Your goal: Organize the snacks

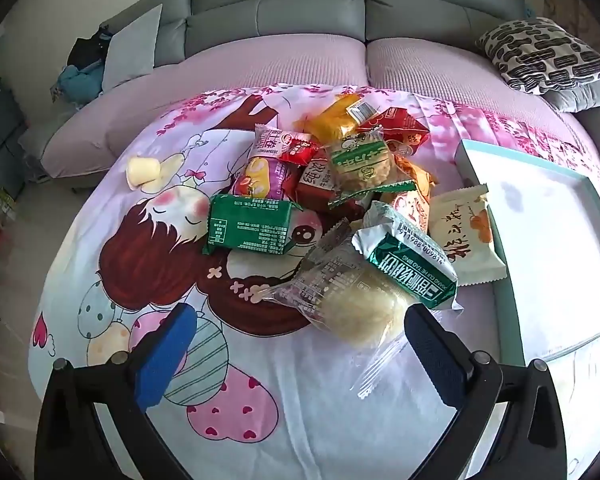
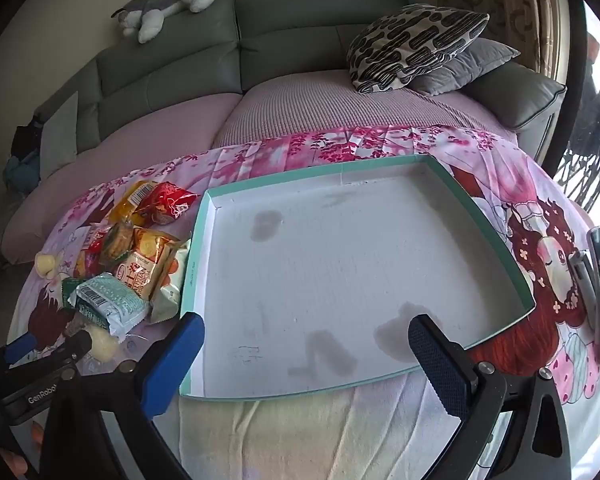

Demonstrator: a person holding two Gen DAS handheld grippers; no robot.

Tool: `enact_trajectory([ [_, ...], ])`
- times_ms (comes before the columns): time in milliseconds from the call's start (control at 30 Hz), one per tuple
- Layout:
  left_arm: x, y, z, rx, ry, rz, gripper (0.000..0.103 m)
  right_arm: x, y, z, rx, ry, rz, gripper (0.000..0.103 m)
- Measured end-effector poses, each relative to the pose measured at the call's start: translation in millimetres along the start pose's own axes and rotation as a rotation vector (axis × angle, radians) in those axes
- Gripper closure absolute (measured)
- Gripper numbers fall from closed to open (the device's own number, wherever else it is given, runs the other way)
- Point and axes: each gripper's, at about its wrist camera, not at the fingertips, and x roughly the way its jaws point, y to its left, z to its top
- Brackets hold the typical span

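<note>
Between the spread fingers [image 1: 168, 356] of the left gripper [image 1: 300, 354] nothing is held; the jaws stand wide apart, angled down at the cloth. Just beyond its fingertips, on the side toward the box, lies a clear-wrapped pale cake [image 1: 356, 308], the nearest packet of the snack pile [image 1: 328, 184]. It is overlapped at its far edge by a green-and-white wrapper [image 1: 408, 264]. The right gripper [image 2: 306, 354] is likewise spread and empty, poised over the near edge of the shallow teal-rimmed box [image 2: 198, 248], whose white floor carries no snacks yet.

The pile is heaped just beside the box, on its left as seen from the right wrist, with a cream packet [image 1: 468, 236] touching the box wall. One small pale sweet [image 1: 142, 170] lies apart, on the far side of the pile from the box.

The step in hand is judged to be the first pick. It would best be made on the clear-wrapped cake, since it is closest and lies mostly free. The jaws should be brought across the cake's body and not its crimped tail, which would slip. A gentle closing is advised, as the cake looks soft and crumbly. It should be lifted clear before being carried sideways, so that the overlapping green wrapper is not dragged. Placement against a box corner would leave room for tidy rows.
</note>
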Motion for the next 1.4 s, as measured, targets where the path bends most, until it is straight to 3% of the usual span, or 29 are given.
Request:
enact_trajectory([
  [300,0.5,-1.3,-4.4,-0.017,0.020,0.030,0.000,-0.3,-2.9,-0.8,-0.003,0.009,-0.005,0.000],
  [367,2.4,-1.4,0.1,-0.011,0.022,0.001,0.000,0.0,-1.8,-1.8,-0.004,0.009,-0.006,0.000],
  [1400,6.2,0.4,-0.4,-0.034,0.037,0.005,0.000,1.8,-1.5,-3.2,-0.005,0.013,-0.007,0.000],
])
